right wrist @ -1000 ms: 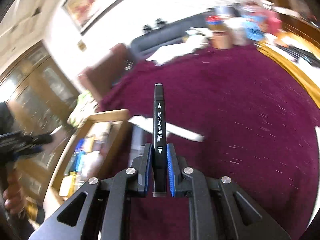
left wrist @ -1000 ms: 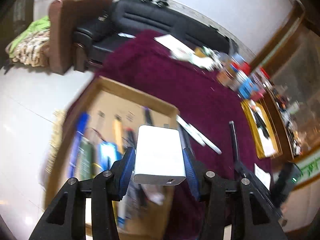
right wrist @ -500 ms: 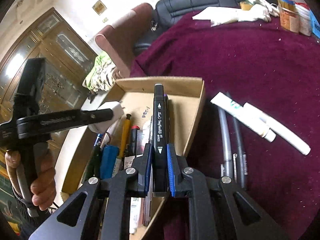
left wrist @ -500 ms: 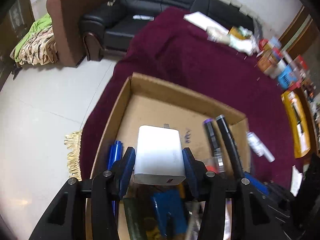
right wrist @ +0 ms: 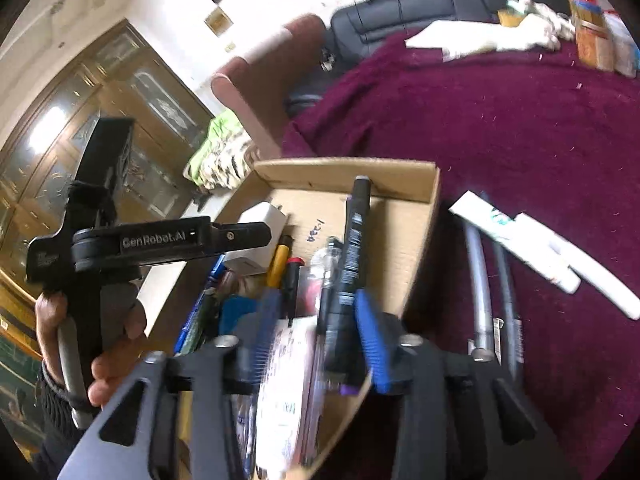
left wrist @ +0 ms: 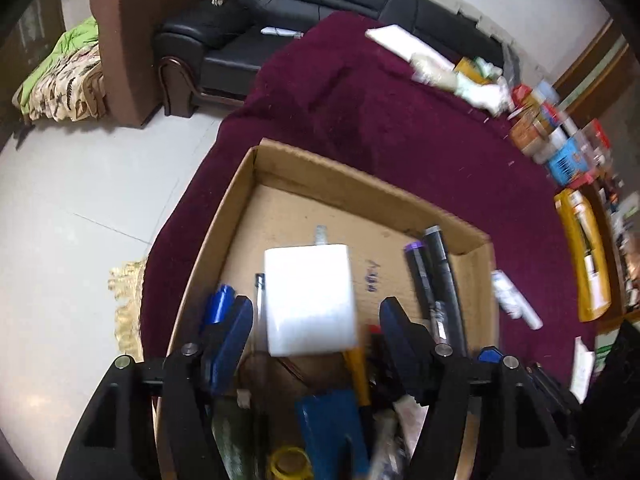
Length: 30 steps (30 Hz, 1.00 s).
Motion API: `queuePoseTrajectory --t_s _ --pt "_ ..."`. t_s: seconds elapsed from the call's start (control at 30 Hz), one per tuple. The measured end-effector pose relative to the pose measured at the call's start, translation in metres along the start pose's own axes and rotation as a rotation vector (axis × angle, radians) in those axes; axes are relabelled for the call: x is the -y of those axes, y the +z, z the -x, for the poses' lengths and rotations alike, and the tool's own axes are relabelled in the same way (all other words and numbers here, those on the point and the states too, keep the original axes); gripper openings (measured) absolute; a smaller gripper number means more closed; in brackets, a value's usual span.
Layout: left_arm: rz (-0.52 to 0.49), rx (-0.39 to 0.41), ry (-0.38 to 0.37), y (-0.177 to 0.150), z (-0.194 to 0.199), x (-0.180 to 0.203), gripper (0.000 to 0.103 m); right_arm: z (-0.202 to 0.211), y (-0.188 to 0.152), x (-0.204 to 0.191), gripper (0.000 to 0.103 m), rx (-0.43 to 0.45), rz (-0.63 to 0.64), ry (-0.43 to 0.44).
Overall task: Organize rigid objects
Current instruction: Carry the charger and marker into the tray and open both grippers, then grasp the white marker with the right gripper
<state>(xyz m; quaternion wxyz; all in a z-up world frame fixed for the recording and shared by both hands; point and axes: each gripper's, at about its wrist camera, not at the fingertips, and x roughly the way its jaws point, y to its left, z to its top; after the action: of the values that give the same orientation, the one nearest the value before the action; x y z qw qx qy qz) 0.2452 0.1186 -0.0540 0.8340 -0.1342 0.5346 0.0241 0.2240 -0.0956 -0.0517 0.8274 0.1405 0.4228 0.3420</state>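
Lengthwise, marker [right wrist: 349, 248] along box [right wrist: 420, 216]

We count one open brown cardboard box [left wrist: 362, 184] and one white plastic charger block [left wrist: 310, 300] over it. Two thick black markers [left wrist: 438, 276] lie inside, side by side. On the dark red cloth of the desk [right wrist: 520, 128], two white tubes [right wrist: 516, 246] and two grey pens [right wrist: 480, 292] lie beside the box.
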Motion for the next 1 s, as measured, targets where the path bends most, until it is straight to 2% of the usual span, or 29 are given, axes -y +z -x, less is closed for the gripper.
queuePoseTrajectory --t_s 0.1,0.17,0.3,0.47,0.53,0.7,0.9,1.0 --pt "0.014 0.095 -0.006 -0.015 0.032 0.010 0.070 0.032 -0.011 0.007 0.050 0.058 0.009 0.062" --pt "0.016 0.144 -0.018 -0.029 0.051 0.021 0.074 0.052 -0.020 0.020 0.053 0.091 -0.010 0.101" --pt "-0.002 0.167 -0.079 -0.057 0.076 0.054 0.076 0.083 -0.036 0.055 0.054 0.127 -0.079 0.167" --pt "-0.027 0.184 -0.116 -0.093 0.085 0.107 0.076 0.106 -0.046 0.094 0.054 0.149 -0.129 0.128" --pt "-0.048 0.163 -0.127 -0.100 0.080 0.124 0.076 0.115 -0.048 0.109 0.058 0.157 -0.145 0.105" --pt "-0.101 0.108 -0.112 -0.115 0.059 0.158 0.076 0.132 -0.043 0.142 0.058 0.144 -0.154 0.006" --pt "-0.107 0.063 -0.109 -0.116 0.043 0.166 0.076 0.101 -0.007 0.162 0.058 0.052 -0.118 -0.106" --pt "-0.091 0.059 -0.103 -0.113 0.041 0.159 0.076 0.075 0.009 0.164 0.049 -0.009 -0.058 -0.165"
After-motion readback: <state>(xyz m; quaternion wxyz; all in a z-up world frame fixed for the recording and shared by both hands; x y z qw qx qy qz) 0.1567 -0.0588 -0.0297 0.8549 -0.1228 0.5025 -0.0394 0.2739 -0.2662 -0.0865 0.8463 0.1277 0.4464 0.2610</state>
